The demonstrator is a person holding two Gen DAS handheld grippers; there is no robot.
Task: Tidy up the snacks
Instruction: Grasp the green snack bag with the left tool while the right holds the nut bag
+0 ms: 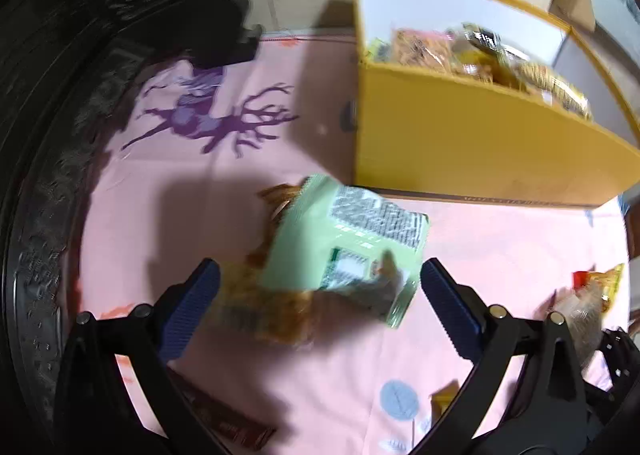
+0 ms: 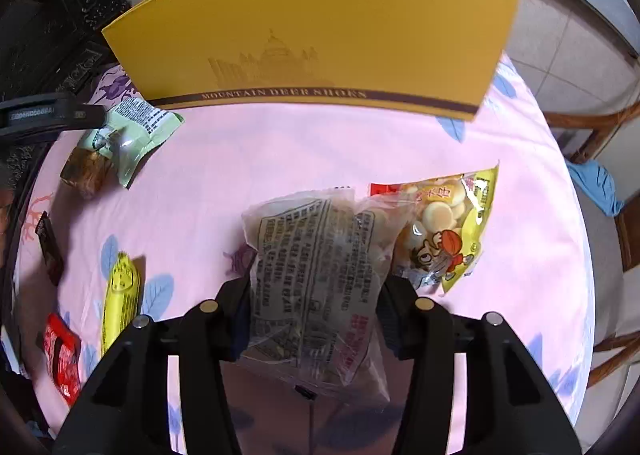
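Note:
My left gripper (image 1: 320, 275) is open, its blue pads on either side of a pale green snack packet (image 1: 360, 235) that lies on a brownish packet (image 1: 272, 307) on the pink cloth. The pads do not touch it. My right gripper (image 2: 316, 295) is shut on a clear packet with printed text (image 2: 316, 255), pressed in from both sides. A yellow shoe box (image 1: 460, 135) stands behind, with several snack packets (image 1: 480, 55) inside. The right wrist view shows the box's outer wall (image 2: 320, 35) and the green packet (image 2: 132, 127) at far left.
A yellow biscuit bag (image 2: 448, 223) lies just right of the held packet. A yellow bar (image 2: 120, 295), a red packet (image 2: 60, 355) and a dark brown bar (image 2: 48, 247) lie at the left. Dark carved furniture (image 1: 60, 95) borders the round table; a wooden chair (image 2: 600, 135) stands at the right.

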